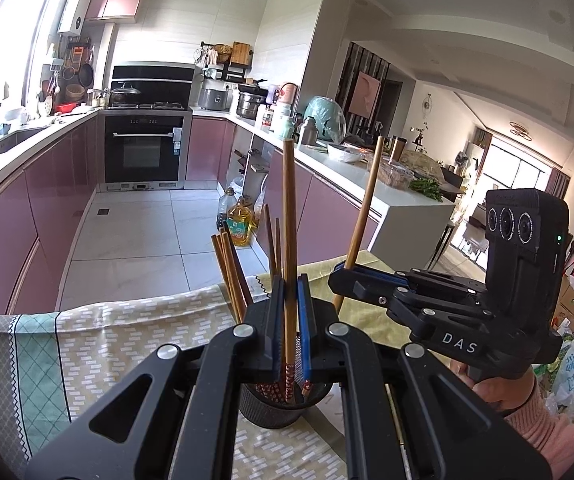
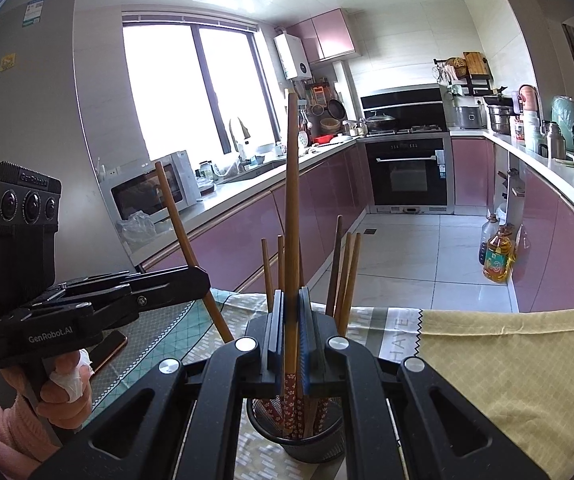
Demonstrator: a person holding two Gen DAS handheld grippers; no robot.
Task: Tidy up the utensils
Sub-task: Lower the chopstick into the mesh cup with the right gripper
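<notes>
Chopsticks mostly stand in the black mesh holder (image 1: 279,404) on the worktop (image 2: 507,364) — left tongs (image 1: 288,312) and right tongs (image 2: 292,320) each pinch one chopstick above it, not yet dropped in.

Daylight is pouring through a large dark-framed window (image 2: 195,88) at ten o'clock, washing over glossy mauve base cabinets (image 2: 255,232) and pale grey floor tiles (image 2: 407,256). A black built-in oven (image 2: 409,172) is sitting at one o'clock beneath white tiled walls (image 2: 407,52).
</notes>
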